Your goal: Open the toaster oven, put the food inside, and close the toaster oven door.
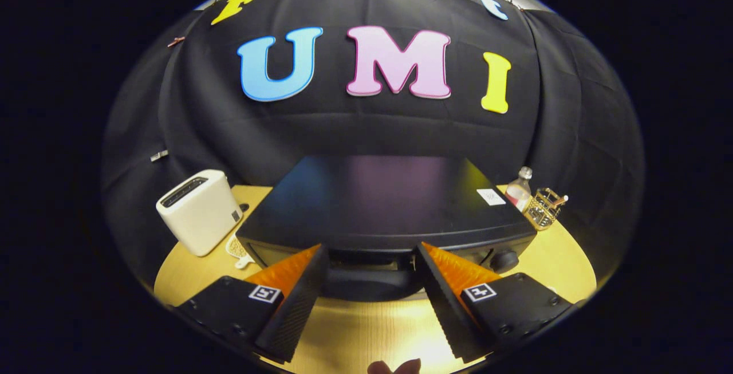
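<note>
Black toaster oven [383, 202] sits just ahead of the gripper [372, 259], jaws wide around its door handle [366, 282].

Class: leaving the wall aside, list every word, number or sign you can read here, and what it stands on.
White sticker on the toaster oven top: too small to read.
Dark patch on the white toaster side: too small to read.
Bottle label: blurred.
Square tags on the open gripper, fingers flanking the oven's handle: coded patterns, no words.
</note>
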### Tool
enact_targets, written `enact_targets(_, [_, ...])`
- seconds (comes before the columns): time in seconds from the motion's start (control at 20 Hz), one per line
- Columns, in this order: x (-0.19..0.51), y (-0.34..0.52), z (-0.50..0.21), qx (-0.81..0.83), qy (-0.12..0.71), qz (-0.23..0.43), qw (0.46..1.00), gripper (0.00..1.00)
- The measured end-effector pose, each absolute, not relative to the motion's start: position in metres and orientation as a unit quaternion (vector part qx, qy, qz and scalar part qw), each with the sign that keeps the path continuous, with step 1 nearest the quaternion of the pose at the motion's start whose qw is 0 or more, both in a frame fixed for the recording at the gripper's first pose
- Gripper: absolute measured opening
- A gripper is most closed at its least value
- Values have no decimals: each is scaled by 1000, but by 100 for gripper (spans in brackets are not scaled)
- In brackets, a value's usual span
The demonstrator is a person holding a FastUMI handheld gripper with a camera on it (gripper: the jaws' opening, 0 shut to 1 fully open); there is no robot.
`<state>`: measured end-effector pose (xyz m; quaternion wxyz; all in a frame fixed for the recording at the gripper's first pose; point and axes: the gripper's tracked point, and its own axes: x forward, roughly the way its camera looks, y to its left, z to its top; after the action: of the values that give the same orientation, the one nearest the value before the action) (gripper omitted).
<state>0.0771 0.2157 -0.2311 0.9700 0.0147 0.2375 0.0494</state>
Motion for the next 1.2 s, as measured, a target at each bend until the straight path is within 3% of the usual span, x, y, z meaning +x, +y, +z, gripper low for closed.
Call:
enact_targets(0.6, [-9,210,-261,15,268,54,962,100])
enact_targets(1.2, [-74,205,-348,5,403,56,914,99])
